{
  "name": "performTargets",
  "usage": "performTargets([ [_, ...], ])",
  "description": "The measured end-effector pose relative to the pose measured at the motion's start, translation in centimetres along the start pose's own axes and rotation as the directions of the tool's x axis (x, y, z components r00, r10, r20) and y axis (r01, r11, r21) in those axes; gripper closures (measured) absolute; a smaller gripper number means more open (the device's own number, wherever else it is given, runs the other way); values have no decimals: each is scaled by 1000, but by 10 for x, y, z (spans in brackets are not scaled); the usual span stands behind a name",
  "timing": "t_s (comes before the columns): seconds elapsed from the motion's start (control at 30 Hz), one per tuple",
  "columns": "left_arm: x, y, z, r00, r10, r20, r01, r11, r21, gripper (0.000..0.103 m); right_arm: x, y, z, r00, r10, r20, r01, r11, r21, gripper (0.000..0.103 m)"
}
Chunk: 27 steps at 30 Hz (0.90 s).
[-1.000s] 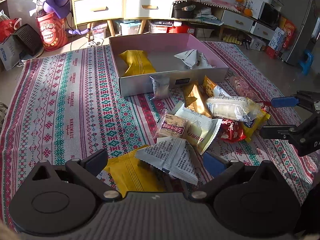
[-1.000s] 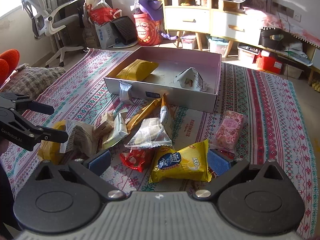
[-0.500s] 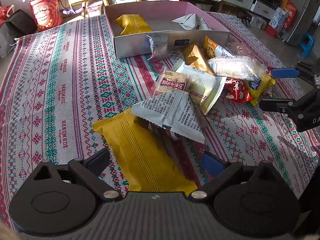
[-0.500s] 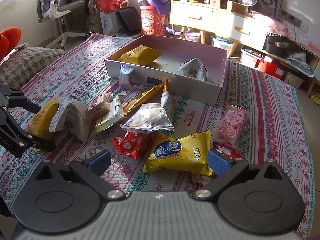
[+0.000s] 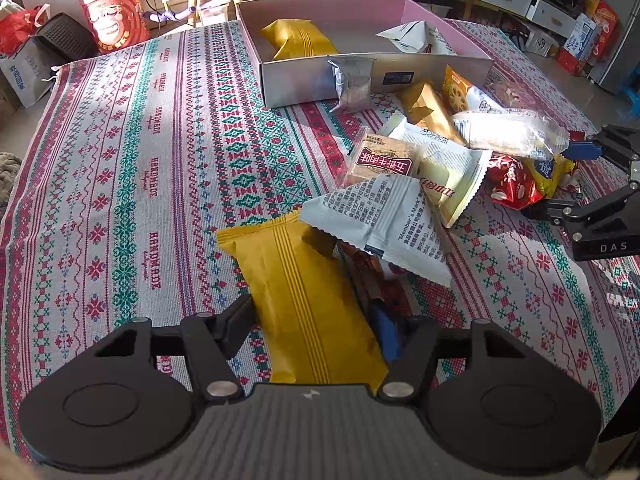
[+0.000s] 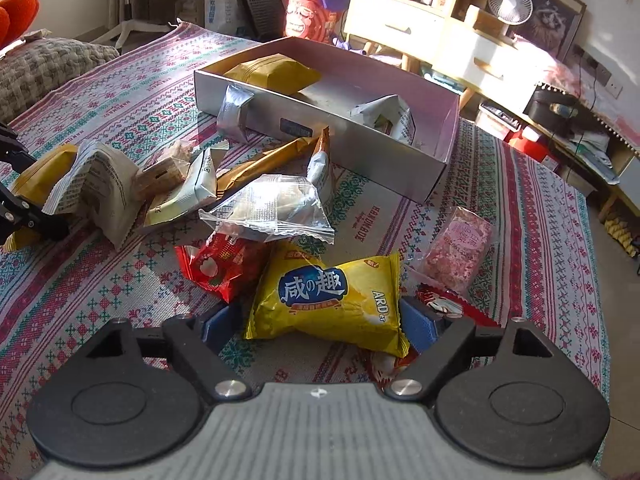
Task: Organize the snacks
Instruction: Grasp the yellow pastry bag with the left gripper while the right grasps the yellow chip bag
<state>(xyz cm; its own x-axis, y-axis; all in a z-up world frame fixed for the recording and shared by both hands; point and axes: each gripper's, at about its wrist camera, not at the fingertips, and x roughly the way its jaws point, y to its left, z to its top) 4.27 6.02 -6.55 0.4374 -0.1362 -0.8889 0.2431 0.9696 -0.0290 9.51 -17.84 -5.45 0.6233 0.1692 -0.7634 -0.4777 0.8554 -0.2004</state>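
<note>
A pile of snack packs lies on the patterned cloth in front of an open cardboard box (image 5: 372, 76) that holds a gold pack (image 5: 296, 38) and a white pack (image 5: 412, 36). My left gripper (image 5: 316, 328) has its jaws around the near end of a long gold pack (image 5: 304, 292), touching both sides. My right gripper (image 6: 320, 320) is open, its jaws on either side of a yellow pack with blue lettering (image 6: 328, 300) without pressing it. The right gripper also shows in the left wrist view (image 5: 576, 176).
A white triangular pack (image 5: 384, 224), a clear pack (image 6: 272, 208), a red pack (image 6: 224, 264) and a pink pack (image 6: 460, 248) lie in the pile. A silver pack (image 5: 352, 84) leans on the box front. Cabinets and bags stand beyond the cloth.
My left gripper has moved in over the long gold pack and its jaws have closed in on it. My right gripper has moved closer to the yellow pack.
</note>
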Motion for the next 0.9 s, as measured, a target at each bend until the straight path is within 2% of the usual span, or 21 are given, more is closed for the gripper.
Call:
performTargets([
  [0.03, 0, 0, 1, 1000, 6, -1, -6, 1000, 2, 42, 0, -1, 1, 1000, 8, 0, -8, 1000, 10, 28],
  [0.1, -1, 1, 2, 1000, 15, -1, -15, 1000, 1, 50, -1, -4, 2, 1000, 22, -4, -22, 999, 30, 31],
  [0.23, -2, 4, 4, 1000, 12, -7, -12, 1000, -16, 55, -3, -4, 5, 1000, 22, -10, -22, 999, 38, 37],
  [0.57, -12, 6, 6, 1000, 16, 18, -16, 1000, -15, 56, -11, -8, 11, 999, 36, -23, -34, 997, 72, 38],
  [0.9, -30, 10, 16, 997, 4, 83, -2, 1000, -26, 56, -31, -17, 22, 998, 47, 29, -50, 993, 111, 38],
])
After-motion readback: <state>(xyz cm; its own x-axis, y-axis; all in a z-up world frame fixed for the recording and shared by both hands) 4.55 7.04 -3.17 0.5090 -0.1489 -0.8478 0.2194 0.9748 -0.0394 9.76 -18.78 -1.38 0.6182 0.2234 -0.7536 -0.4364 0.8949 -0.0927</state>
